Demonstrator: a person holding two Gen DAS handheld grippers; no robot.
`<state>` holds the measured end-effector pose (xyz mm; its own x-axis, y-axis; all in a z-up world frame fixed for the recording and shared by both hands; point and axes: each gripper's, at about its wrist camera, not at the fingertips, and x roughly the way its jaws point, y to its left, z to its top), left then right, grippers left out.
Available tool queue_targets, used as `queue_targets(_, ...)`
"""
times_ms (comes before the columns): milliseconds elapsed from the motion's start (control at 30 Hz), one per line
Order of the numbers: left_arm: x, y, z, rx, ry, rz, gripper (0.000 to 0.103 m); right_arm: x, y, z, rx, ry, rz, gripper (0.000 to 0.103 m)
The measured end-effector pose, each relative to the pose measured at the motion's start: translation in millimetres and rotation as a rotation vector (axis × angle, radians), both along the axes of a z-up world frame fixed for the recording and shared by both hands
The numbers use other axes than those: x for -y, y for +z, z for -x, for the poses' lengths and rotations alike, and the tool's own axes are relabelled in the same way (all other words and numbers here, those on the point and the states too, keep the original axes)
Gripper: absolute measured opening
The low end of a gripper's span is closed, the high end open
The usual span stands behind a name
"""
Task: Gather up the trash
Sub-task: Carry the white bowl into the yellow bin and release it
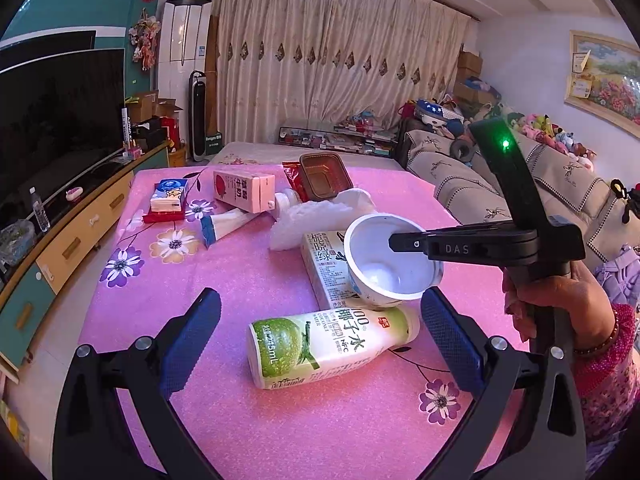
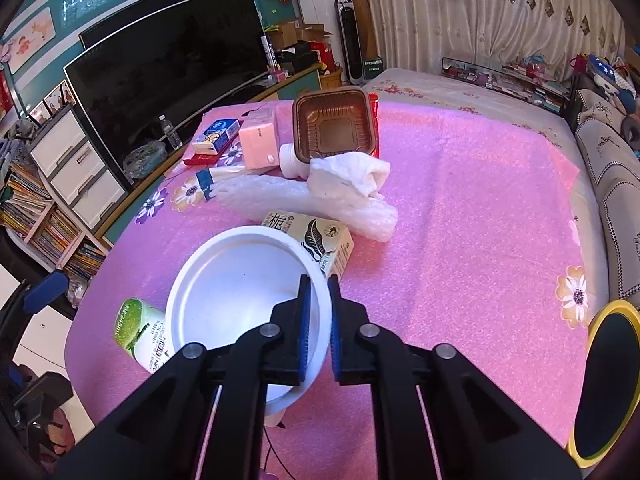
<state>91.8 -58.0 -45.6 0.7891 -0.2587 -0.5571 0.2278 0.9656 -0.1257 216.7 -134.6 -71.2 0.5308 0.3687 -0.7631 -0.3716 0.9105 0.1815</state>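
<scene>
A white plastic cup (image 1: 384,264) (image 2: 240,292) sits tilted over a beige tea carton (image 1: 324,264) (image 2: 316,236) on the pink table cover (image 1: 256,280). My right gripper (image 2: 318,280) (image 1: 400,244) is shut on the cup's rim, with one finger inside the cup and one outside. A green-and-white coconut water bottle (image 1: 328,344) (image 2: 140,332) lies on its side just in front of the cup. My left gripper (image 1: 320,300) hovers open above that bottle, its blue pads wide on either side and touching nothing.
Farther back lie a pink milk carton (image 1: 244,190), a brown plastic tray (image 1: 324,176), white bubble wrap (image 1: 316,216), a tube (image 1: 228,226) and a tissue pack (image 1: 170,196). A yellow-rimmed bin (image 2: 608,384) stands at the right; a sofa (image 1: 480,184) is beyond, and a TV cabinet (image 1: 80,220) on the left.
</scene>
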Motion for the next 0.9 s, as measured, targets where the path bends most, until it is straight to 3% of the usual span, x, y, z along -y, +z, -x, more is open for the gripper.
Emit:
queue_targets(300,8,-4,-5,-0.007,-0.011,-0.006,0.098,29,15,13,0.041,-0.044,-0.035,0.008)
queue_targets(467,12,-7,-7,-0.010,-0.018,-0.017,0.098,70,22,19,0.061,-0.124,-0.040,0.008)
queue_targets(900,20,-24,-20,-0.067,-0.023,-0.017,0.098,269,-13,39,0.009,-0.612,-0.002,0.008)
